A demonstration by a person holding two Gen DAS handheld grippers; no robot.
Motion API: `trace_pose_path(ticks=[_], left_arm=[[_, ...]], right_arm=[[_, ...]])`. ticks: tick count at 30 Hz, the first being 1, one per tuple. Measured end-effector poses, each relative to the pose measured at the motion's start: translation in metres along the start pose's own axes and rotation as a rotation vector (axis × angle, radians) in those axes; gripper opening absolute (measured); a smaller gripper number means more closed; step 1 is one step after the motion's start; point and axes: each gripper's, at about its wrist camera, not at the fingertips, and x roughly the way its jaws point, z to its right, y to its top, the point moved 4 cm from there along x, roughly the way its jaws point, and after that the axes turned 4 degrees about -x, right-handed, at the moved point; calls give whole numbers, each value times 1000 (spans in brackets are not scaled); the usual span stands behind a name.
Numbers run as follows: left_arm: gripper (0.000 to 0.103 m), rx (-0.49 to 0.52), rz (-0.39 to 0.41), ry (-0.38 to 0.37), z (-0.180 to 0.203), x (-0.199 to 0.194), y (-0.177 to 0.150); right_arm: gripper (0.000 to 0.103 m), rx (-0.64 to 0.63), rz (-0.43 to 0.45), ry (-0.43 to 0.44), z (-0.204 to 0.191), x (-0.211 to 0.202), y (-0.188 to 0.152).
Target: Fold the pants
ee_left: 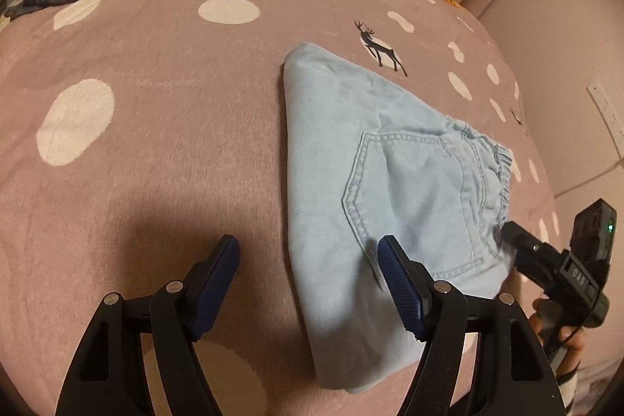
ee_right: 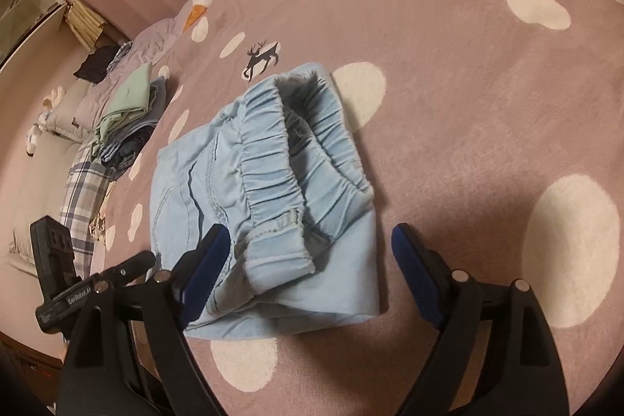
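The light blue denim pants (ee_right: 269,190), folded into a compact bundle, lie on the mauve white-dotted bedspread (ee_left: 156,104) just ahead of both grippers. The left gripper (ee_left: 308,264) stands open and empty, its right pad over the bundle's near edge; the right gripper (ee_right: 312,256) is also open, holding nothing, with the elastic waistband (ee_right: 288,158) in front of its jaws. The fold looks nearly finished — a good finish would press the top layer flat and square the edges, or lift the bundle from both ends without spilling it toward the stack of folded clothes (ee_right: 128,127) beyond the left gripper.

Left claw (ee_left: 308,256) agape, nothing gripped; right claw (ee_right: 312,252) agape, angled downward.
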Motion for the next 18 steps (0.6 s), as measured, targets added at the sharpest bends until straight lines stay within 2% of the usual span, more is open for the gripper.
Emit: trace_pose_path(ticks=[18], left_arm=[[73, 79, -8, -37, 23, 20, 11]], right_arm=[[86, -95, -38, 31, -13, 21, 7]])
